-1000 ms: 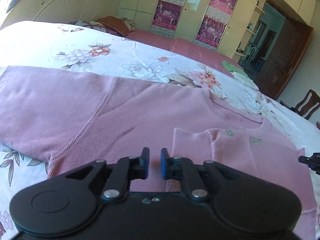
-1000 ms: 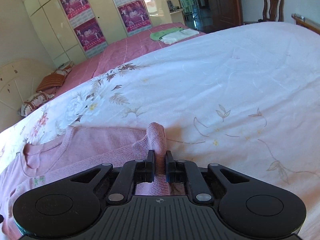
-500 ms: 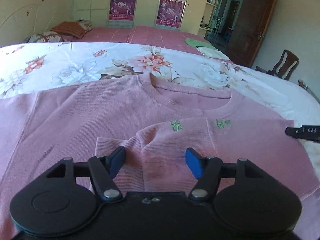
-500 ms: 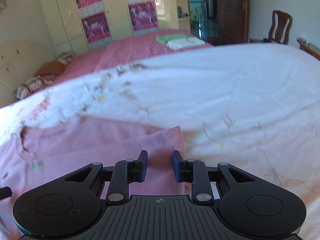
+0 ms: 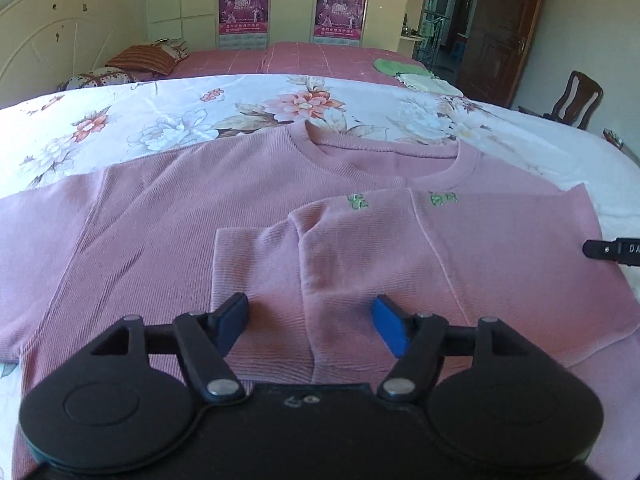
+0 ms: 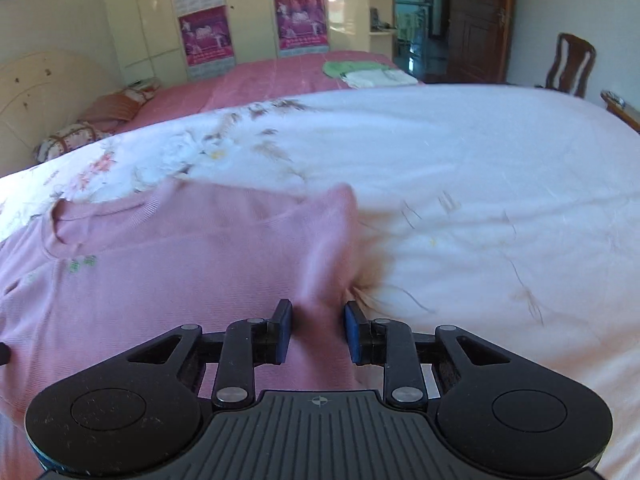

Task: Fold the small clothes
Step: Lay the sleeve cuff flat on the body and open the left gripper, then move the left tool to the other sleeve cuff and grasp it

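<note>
One pink sweater (image 5: pixel 168 216), two hand-held grippers (image 5: pixel 310 322) (image 6: pixel 318 330)

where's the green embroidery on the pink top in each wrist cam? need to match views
Left wrist: the green embroidery sits centre, slightly right, two small green marks just below the neckline of the pink top.
Right wrist: the same embroidery sits far left, mid-height, small and blurred, under the neckline.
Shared landmark: the green cloth on the far pink bed, upper right in the left view and upper centre in the right view.
</note>
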Demonstrator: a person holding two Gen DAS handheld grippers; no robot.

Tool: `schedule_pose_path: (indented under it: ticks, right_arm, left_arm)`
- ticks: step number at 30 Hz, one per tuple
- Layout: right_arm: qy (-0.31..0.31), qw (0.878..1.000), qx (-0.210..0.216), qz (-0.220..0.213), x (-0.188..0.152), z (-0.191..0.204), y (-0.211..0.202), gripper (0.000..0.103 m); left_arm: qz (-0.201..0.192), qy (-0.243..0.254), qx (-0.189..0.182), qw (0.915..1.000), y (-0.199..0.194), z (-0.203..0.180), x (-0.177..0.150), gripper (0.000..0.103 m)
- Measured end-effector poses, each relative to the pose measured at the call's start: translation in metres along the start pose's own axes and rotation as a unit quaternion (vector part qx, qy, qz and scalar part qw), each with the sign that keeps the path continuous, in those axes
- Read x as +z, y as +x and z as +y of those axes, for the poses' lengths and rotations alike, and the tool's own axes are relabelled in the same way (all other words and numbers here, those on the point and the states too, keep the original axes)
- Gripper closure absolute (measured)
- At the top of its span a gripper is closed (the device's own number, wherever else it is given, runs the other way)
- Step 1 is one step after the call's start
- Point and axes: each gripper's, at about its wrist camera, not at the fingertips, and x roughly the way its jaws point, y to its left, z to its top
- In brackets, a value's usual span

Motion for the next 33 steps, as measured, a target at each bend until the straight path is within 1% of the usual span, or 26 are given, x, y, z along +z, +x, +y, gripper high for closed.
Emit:
schedule_pose_path:
  ticks: [1, 3, 4, 5, 7, 9, 11, 12, 14, 15, 16, 17, 18, 19, 21, 24, 27, 29, 33]
  right_arm:
    - [0.006, 1.0, -0.011, 0.0, 0.001, -0.002, -0.004, 0.076]
    - [-0.009, 0.999, -0.029, -0.016, 0.002, 0.001, -0.016, 0.076]
    - [-0.013, 0.999, -0.03, -0.024, 0.001, 0.003, -0.022, 0.076]
    - [-0.01, 0.999, -0.016, -0.034, -0.002, 0.005, -0.03, 0.076]
    - [-0.022, 0.999, 0.013, -0.034, -0.009, 0.013, -0.037, 0.076]
    - [-0.04, 0.999, 0.024, -0.027, -0.021, 0.018, -0.038, 0.076]
    - [-0.044, 0.999, 0.022, 0.001, -0.03, 0.014, -0.026, 0.077]
    - [-0.045, 0.999, 0.03, -0.004, -0.033, 0.01, -0.026, 0.077]
    - [-0.06, 0.998, 0.025, 0.007, -0.028, 0.016, -0.029, 0.077]
    - [-0.063, 0.998, 0.022, 0.003, -0.026, 0.02, -0.035, 0.076]
    - [-0.062, 0.998, 0.03, -0.007, -0.025, 0.022, -0.042, 0.076]
    - [-0.06, 0.997, 0.048, -0.017, -0.024, 0.025, -0.049, 0.076]
    - [-0.06, 0.996, 0.065, -0.02, -0.025, 0.03, -0.054, 0.075]
    - [-0.063, 0.995, 0.076, -0.019, -0.026, 0.036, -0.056, 0.061]
    - [-0.078, 0.993, 0.083, -0.015, -0.033, 0.051, -0.053, 0.038]
    - [-0.102, 0.991, 0.09, 0.008, -0.044, 0.074, -0.044, 0.038]
    - [-0.105, 0.988, 0.118, -0.003, -0.048, 0.096, -0.051, 0.038]
    - [-0.117, 0.984, 0.131, -0.009, -0.048, 0.118, -0.058, 0.038]
    - [-0.136, 0.978, 0.157, -0.019, -0.056, 0.167, -0.07, 0.038]
  left_arm:
    - [0.005, -0.003, 0.003, 1.0, -0.002, 0.0, 0.002, 0.035]
    - [0.008, -0.019, 0.002, 0.9998, -0.01, 0.001, 0.002, 0.035]
    - [0.007, -0.025, 0.001, 0.9997, -0.015, 0.002, 0.001, 0.033]
    - [0.005, -0.028, 0.002, 0.9996, -0.018, 0.001, -0.001, 0.031]
    - [0.007, -0.025, 0.008, 0.9996, -0.02, -0.001, -0.006, 0.03]
    - [0.011, -0.016, 0.014, 0.9997, -0.018, -0.003, -0.011, 0.029]
    - [0.012, -0.002, 0.026, 0.9996, -0.016, -0.006, -0.012, 0.029]
    - [0.014, -0.001, 0.029, 0.9995, -0.017, -0.007, -0.012, 0.029]
    - [0.016, -0.019, 0.036, 0.9991, -0.024, -0.006, -0.009, 0.029]
    - [0.015, -0.032, 0.034, 0.9988, -0.03, -0.005, -0.008, 0.028]
    - [0.01, -0.042, 0.032, 0.9985, -0.036, -0.003, -0.008, 0.024]
    - [0.006, -0.049, 0.034, 0.9982, -0.041, -0.001, -0.009, 0.021]
    - [0.004, -0.052, 0.041, 0.9978, -0.045, 0.0, -0.011, 0.016]
    - [0.004, -0.052, 0.047, 0.9976, -0.047, 0.0, -0.012, 0.016]
    - [0.009, -0.05, 0.054, 0.9972, -0.052, 0.003, -0.014, 0.016]
    - [0.008, -0.059, 0.063, 0.9963, -0.066, 0.015, -0.021, 0.016]
    - [-0.002, -0.077, 0.073, 0.9943, -0.084, 0.038, -0.027, 0.015]
    - [-0.008, -0.093, 0.079, 0.9924, -0.095, 0.058, -0.03, 0.013]
    - [-0.023, -0.117, 0.087, 0.989, -0.111, 0.107, -0.036, 0.013]
